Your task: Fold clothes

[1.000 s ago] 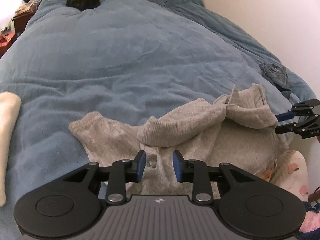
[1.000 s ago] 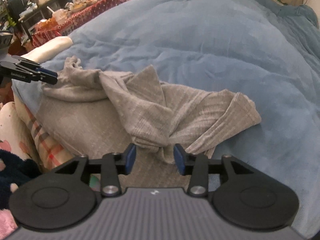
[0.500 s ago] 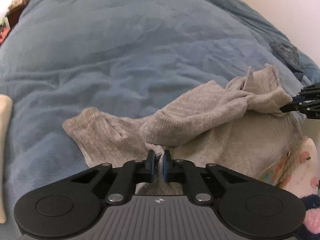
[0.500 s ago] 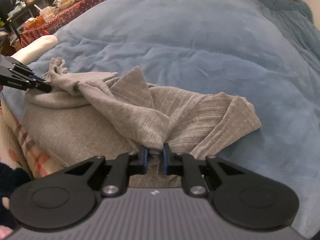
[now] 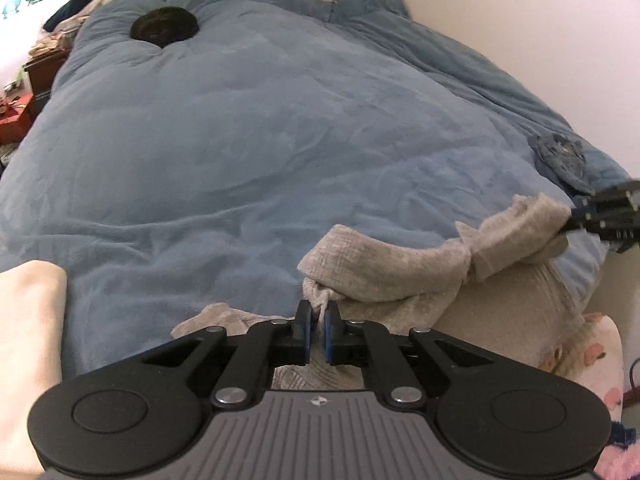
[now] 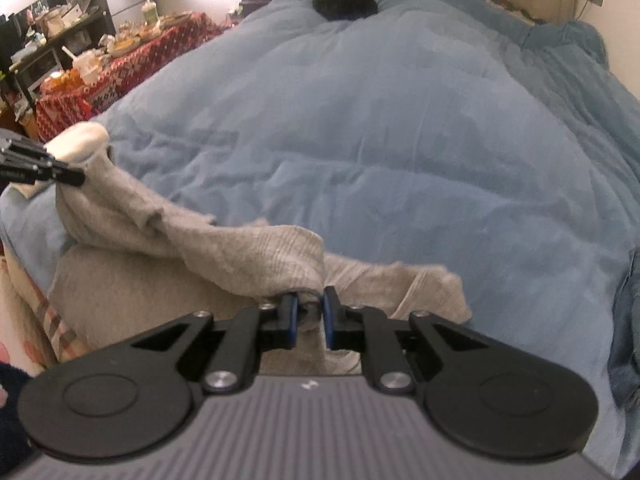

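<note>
Step in hand: lift and spread. Both grippers hold the grey garment (image 5: pixel 384 264) at the near edge of the bed (image 5: pixel 280 128), and the cloth hangs slack and twisted between them, part raised off the duvet, part trailing over the bed's near edge.

Left gripper (image 5: pixel 317 330): jaws narrow, pinching a small gather of the grey knit. Right gripper (image 6: pixel 308 314): jaws narrow, a fold of the same garment caught between them. Each grip looks slight; judged by the thin bunch of cloth in each, a sharp pull could slip it.

Next move, in my judgement: draw the two grippers apart to take out the twist, carry the garment forward over the open duvet, and lay it flat before any fold is made. The ribbed end (image 6: pixel 432 284) lies crumpled just beyond the right gripper and will need straightening.

Surroundings:
- Cream cloth (image 5: pixel 28 320) at the left near edge of the bed, just beside the working area; it may crowd the spread.
- Denim piece (image 5: pixel 560 156) by the wall side, near the right gripper.
- Dark round object (image 5: pixel 165 27) far up the bed, well apart.
- Cluttered table (image 6: pixel 120 60) with red cloth beyond the bed's left side, out of the path.
- Floral fabric (image 5: pixel 592 356) below the near edge, under the hanging part.
</note>
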A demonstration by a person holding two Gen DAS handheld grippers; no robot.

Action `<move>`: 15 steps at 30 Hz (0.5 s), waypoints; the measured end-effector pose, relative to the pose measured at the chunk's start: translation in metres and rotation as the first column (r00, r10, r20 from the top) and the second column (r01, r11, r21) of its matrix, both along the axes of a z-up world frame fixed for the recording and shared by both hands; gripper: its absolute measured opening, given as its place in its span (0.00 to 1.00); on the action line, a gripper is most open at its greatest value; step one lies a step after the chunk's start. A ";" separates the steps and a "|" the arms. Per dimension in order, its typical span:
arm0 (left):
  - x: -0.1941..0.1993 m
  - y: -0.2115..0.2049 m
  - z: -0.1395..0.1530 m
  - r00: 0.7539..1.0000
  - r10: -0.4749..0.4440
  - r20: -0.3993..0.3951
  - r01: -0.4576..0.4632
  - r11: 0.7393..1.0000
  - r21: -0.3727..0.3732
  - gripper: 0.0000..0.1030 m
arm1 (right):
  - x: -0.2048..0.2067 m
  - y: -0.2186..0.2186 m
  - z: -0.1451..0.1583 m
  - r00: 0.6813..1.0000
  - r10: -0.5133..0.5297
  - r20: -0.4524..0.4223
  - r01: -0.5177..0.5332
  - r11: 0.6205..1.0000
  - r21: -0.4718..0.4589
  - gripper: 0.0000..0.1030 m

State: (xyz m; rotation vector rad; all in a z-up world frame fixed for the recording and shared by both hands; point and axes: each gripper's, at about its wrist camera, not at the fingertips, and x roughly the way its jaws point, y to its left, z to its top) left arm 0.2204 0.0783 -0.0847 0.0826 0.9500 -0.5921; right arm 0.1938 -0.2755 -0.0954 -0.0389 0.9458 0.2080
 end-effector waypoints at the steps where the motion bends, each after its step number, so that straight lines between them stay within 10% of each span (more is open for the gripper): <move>1: 0.001 -0.001 -0.004 1.000 -0.010 -0.015 0.010 1.000 0.001 0.08 | 0.001 -0.001 0.002 1.000 -0.002 0.005 0.002 1.000 -0.002 0.13; 15: 0.005 -0.018 -0.048 0.996 -0.024 -0.089 0.032 0.995 0.097 0.26 | -0.004 -0.011 -0.013 0.999 -0.030 -0.042 0.030 0.999 0.019 0.13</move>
